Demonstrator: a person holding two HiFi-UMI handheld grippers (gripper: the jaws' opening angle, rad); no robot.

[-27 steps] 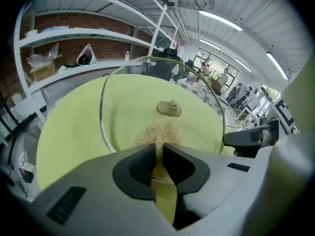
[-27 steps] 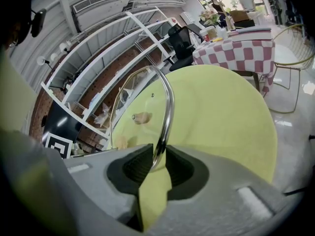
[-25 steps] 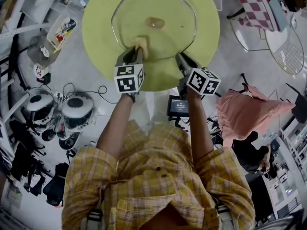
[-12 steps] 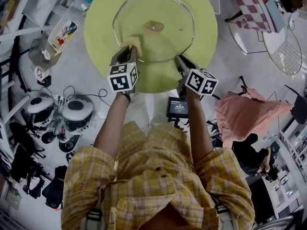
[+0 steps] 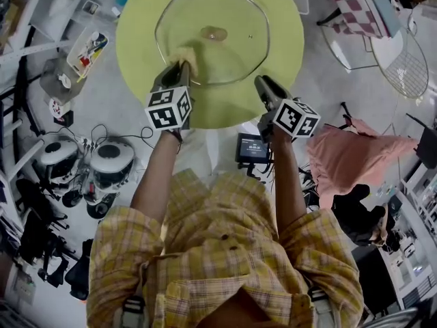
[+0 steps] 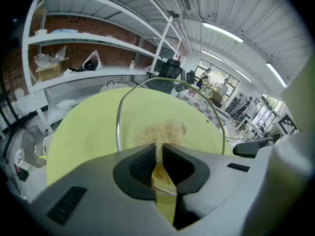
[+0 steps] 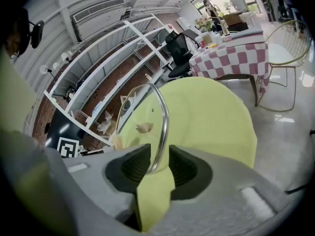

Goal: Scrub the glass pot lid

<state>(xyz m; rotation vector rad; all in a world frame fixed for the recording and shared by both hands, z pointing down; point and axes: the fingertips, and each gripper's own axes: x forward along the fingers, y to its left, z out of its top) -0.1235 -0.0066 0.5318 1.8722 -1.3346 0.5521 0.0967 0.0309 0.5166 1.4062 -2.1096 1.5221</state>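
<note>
Pinching a fibrous tan scrubber (image 6: pixel 161 131), my left gripper (image 5: pixel 179 68) holds it on the round glass lid (image 5: pixel 225 50). My right gripper (image 5: pixel 263 85) clamps its thin metal rim (image 7: pixel 163 127).

Round lime-green table (image 5: pixel 136 39), a metal-rimmed glass pot lid (image 5: pixel 235 50) resting on its top.

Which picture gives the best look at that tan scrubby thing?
The left gripper view. There the tan scrubber fills the middle, pinched in the left gripper over the glass lid, fibres visible. The head view shows only a small yellow patch; the right gripper view, a tiny tan bit beyond the lid.
</note>
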